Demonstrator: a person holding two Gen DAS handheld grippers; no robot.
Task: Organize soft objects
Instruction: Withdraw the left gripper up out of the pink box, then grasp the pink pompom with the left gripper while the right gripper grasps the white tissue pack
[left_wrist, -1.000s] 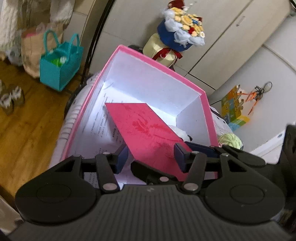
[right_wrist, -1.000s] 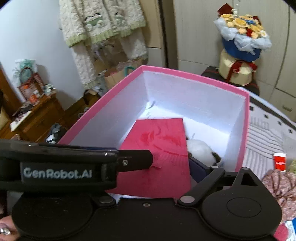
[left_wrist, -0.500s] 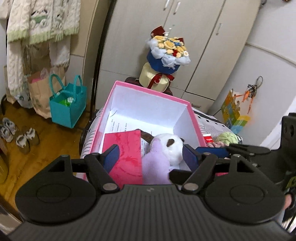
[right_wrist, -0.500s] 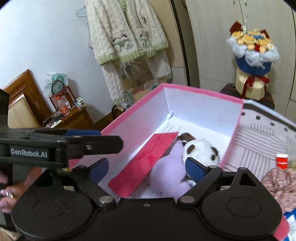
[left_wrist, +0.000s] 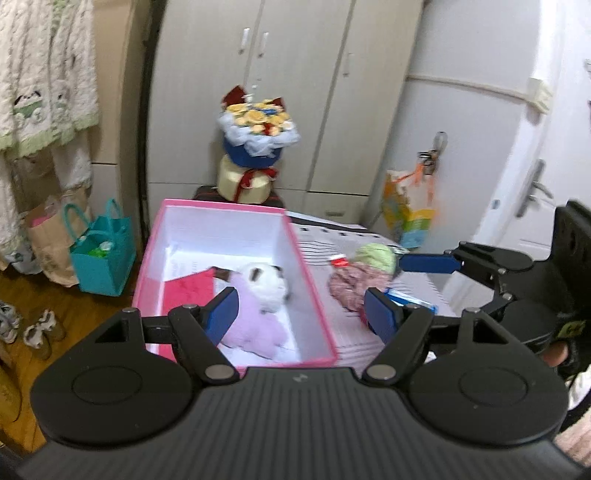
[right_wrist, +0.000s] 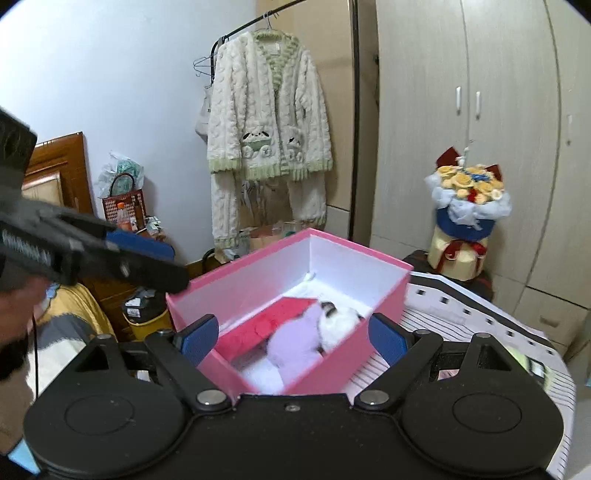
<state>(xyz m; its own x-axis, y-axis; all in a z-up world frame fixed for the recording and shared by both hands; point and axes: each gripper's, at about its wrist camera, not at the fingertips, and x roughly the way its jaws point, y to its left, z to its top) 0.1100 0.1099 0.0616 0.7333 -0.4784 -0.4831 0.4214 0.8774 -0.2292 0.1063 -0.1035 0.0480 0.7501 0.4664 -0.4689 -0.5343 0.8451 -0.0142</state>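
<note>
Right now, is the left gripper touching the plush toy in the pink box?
Apart. The left wrist view shows the left gripper open above the plush toy.

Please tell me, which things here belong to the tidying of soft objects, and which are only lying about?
Belong to the job:
pink box
plush toy inside the box
pink scrunchie and green scrunchie, beside the box

Only lying about:
flower bouquet
teal bag
hanging cardigan
red card in the box
</note>
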